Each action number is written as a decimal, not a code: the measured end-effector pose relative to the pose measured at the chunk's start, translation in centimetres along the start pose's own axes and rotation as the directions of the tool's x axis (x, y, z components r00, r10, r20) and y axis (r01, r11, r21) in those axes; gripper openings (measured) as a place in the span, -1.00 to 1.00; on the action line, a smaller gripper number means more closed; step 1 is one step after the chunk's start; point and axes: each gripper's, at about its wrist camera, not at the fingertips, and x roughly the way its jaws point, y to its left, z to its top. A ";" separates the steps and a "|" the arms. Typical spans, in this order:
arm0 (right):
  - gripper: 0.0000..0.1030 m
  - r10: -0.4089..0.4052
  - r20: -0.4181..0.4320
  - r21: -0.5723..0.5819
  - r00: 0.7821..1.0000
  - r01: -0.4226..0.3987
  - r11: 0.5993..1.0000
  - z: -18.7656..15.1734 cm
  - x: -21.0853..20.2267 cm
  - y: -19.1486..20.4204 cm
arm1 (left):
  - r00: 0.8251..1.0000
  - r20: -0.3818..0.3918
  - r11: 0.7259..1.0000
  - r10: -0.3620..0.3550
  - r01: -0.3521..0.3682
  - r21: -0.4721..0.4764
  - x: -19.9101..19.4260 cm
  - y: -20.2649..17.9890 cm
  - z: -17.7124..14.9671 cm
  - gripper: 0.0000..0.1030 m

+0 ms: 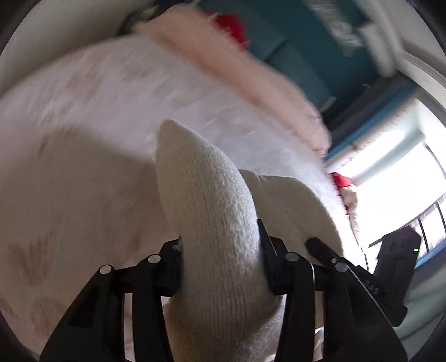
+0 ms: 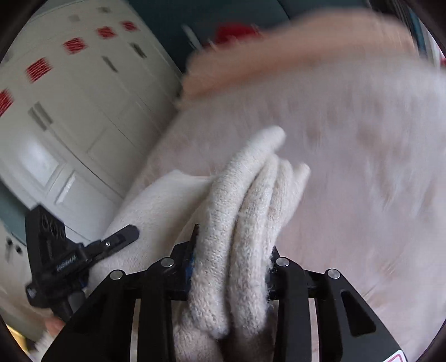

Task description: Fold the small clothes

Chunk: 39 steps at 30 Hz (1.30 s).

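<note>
A cream knitted garment is bunched between the fingers of my left gripper, which is shut on it. In the right wrist view the same cream knit stands in thick folds between the fingers of my right gripper, also shut on it. The cloth stretches between the two grippers, held above a pale pink bedspread. The right gripper shows at the right of the left wrist view, and the left gripper shows at the left of the right wrist view. Both views are motion-blurred.
A pink fluffy pillow lies at the far edge of the bed, with something red behind it. A teal wall and a bright window are to the right. White cupboard doors stand at the left.
</note>
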 end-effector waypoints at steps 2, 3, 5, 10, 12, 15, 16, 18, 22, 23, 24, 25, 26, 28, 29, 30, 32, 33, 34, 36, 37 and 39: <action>-0.28 -0.054 0.018 -0.003 0.998 0.055 0.999 0.0 -0.2 -1.8 | 1.000 0.015 0.999 0.008 -0.009 0.050 0.0 -1.8 0.5 -0.08; -0.15 -0.087 0.004 0.003 0.996 0.087 0.996 -0.4 0.7 -3.1 | 0.999 0.016 0.997 0.027 -0.029 0.071 0.3 -2.2 0.3 0.02; 0.15 -0.178 -0.090 0.023 0.980 0.181 0.983 -1.6 3.4 -6.3 | 0.986 0.021 0.974 0.166 -0.167 0.154 2.4 -2.7 -0.9 0.27; -0.10 -0.184 -0.071 0.170 0.980 0.193 0.966 -2.6 1.2 -8.9 | 0.912 -0.009 0.883 0.411 -0.396 0.251 5.2 -2.5 -4.5 0.16; -0.38 -0.131 -0.027 0.125 0.991 0.133 0.983 -1.8 -1.0 -6.5 | 0.906 -0.014 0.878 0.423 -0.406 0.253 4.3 -3.2 -4.7 0.16; -0.48 -0.102 -0.019 0.049 0.995 0.103 0.993 -1.3 -2.2 -3.7 | 0.893 -0.002 0.860 0.450 -0.432 0.272 3.6 -4.5 -4.6 0.16; -0.48 -0.097 -0.040 0.033 0.995 0.098 0.995 -1.2 -1.8 -3.0 | 0.889 -0.003 0.854 0.458 -0.439 0.281 3.6 -4.8 -4.5 0.16; -0.49 -0.114 -0.077 0.001 0.990 0.115 0.993 -2.5 -1.1 -2.6 | 0.885 -0.005 0.848 0.466 -0.445 0.287 3.1 -5.3 -4.5 0.16; -0.36 -0.175 -0.104 -0.005 0.979 0.176 0.984 -4.1 -0.5 -3.1 | 0.876 -0.015 0.841 0.482 -0.458 0.288 3.2 -4.8 -4.1 0.16; -0.34 -0.166 -0.115 0.014 0.979 0.169 0.986 -4.5 -0.4 -3.9 | 0.875 -0.025 0.842 0.484 -0.457 0.285 3.2 -4.7 -4.3 0.16; -0.33 -0.169 -0.128 0.032 0.977 0.175 0.984 -5.0 -0.4 -4.5 | 0.875 -0.032 0.844 0.482 -0.455 0.283 3.2 -4.5 -4.4 0.16; -0.27 -0.174 -0.138 0.042 0.975 0.182 0.982 -5.3 -0.3 -4.9 | 0.874 -0.035 0.844 0.485 -0.457 0.283 3.3 -4.4 -4.5 0.16; -0.21 -0.174 -0.147 0.049 0.974 0.183 0.982 -5.4 0.0 -5.3 | 0.871 -0.043 0.842 0.489 -0.459 0.282 3.3 -4.3 -4.7 0.17; -0.03 -0.161 -0.170 0.087 0.972 0.178 0.980 -5.9 0.0 -5.9 | 0.874 -0.059 0.850 0.482 -0.450 0.272 3.2 -4.0 -5.0 0.24; -0.03 -0.144 -0.177 0.103 0.974 0.164 0.981 -6.1 0.1 -6.3 | 0.880 -0.066 0.858 0.471 -0.439 0.266 3.0 -3.9 -5.2 0.37; -0.03 -0.131 -0.182 0.117 0.974 0.154 0.981 -6.2 0.1 -6.5 | 0.893 -0.079 0.875 0.443 -0.412 0.254 2.5 -3.8 -5.6 0.56; 0.00 -0.094 -0.187 0.134 0.978 0.121 0.984 -6.4 -0.2 -6.5 | 0.911 -0.093 0.894 0.401 -0.367 0.258 1.3 -3.2 -6.9 0.64; 0.00 -0.077 -0.192 0.143 0.978 0.105 0.984 -6.4 -0.2 -6.6 | 0.912 -0.100 0.893 0.399 -0.361 0.268 0.9 -2.9 -7.5 0.64; 0.01 -0.057 -0.201 0.158 0.978 0.090 0.983 -6.4 -0.1 -6.6 | 0.908 -0.114 0.888 0.404 -0.359 0.287 0.7 -2.4 -8.3 0.64; 0.01 -0.015 -0.216 0.207 0.976 0.061 0.976 -6.6 0.4 -6.9 | 0.896 -0.124 0.871 0.427 -0.371 0.321 0.9 -1.7 -9.4 0.63; 0.01 0.005 -0.218 0.236 0.976 0.048 0.971 -6.7 0.7 -7.1 | 0.885 -0.120 0.858 0.451 -0.392 0.333 1.1 -1.4 -9.7 0.62; 0.01 0.024 -0.229 0.271 0.973 0.040 0.962 -6.7 1.5 -7.4 | 0.887 -0.115 0.861 0.448 -0.393 0.322 1.5 -1.0 -9.7 0.48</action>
